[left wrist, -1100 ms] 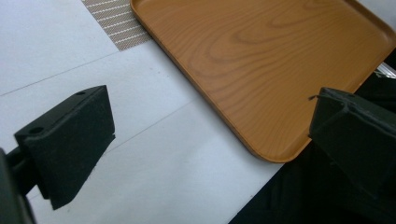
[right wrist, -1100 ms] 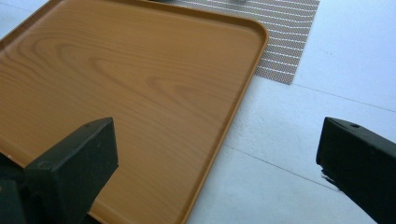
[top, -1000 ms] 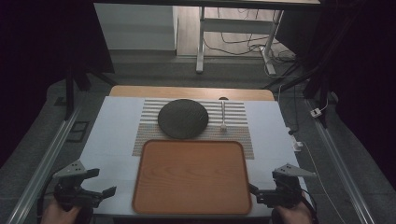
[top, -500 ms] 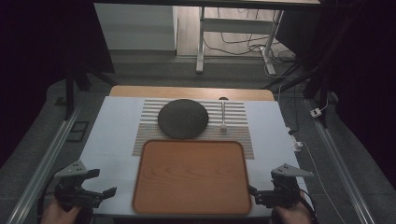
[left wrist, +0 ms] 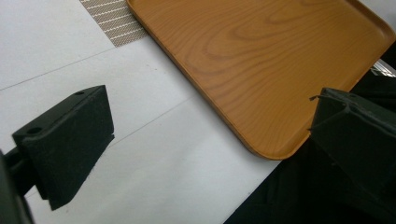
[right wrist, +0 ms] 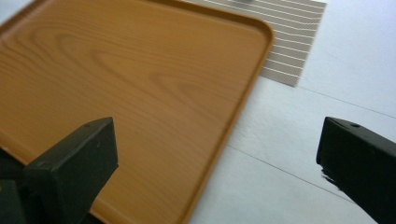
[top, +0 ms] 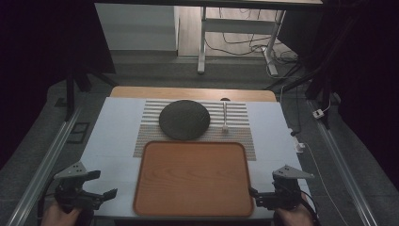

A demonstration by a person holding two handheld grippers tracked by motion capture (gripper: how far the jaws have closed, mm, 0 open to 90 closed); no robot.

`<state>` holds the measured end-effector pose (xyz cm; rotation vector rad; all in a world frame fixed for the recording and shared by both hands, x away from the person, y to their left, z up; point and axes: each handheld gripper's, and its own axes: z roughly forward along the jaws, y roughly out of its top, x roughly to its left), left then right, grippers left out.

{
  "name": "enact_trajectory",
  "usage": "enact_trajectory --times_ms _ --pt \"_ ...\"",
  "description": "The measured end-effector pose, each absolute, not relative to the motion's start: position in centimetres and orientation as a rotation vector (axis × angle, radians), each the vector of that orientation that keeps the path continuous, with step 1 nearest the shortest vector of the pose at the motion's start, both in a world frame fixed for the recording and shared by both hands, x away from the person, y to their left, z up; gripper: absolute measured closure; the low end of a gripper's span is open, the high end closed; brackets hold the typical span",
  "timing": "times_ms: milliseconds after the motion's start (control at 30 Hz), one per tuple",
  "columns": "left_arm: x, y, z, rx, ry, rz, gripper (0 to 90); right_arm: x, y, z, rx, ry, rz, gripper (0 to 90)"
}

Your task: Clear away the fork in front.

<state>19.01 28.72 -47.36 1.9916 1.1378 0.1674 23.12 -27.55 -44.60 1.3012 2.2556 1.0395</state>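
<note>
Surface [top: 117,132]: white top filling the middle of the high view, with a wooden strip along its far edge.
Tray [top: 193,176]: wood-grain, rounded corners, lower centre of the high view, nothing on it; its far edge overlaps the striped mat.
Striped mat [top: 240,141]: lies behind the tray, centre of the frame.
Dark round plate [top: 184,119]: sits on the mat, just above the tray's far edge, slightly left of centre.
Small pale utensil [top: 225,116]: lies on the mat to the right of the plate, apart from it; too small to name more exactly.
Left tongs [top: 96,186]: lower left corner of the high view, held by a hand [top: 59,215], beside the tray's left edge and not touching it; in the left gripper view the jaws stand wide apart with nothing between them.
Right tongs [top: 256,193]: lower right of the high view, just beside the tray's right edge; in the right gripper view the jaws are spread wide and hold nothing, one over the tray, the other over bare surface.
</note>
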Motion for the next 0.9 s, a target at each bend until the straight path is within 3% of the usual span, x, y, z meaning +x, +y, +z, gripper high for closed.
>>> enact_trajectory --times_ms 900 --pt "19.2 28.8 -47.4 1.994 1.149 0.154 0.0 24.4 -24.4 -45.1 1.201 2.338 1.044 0.0"
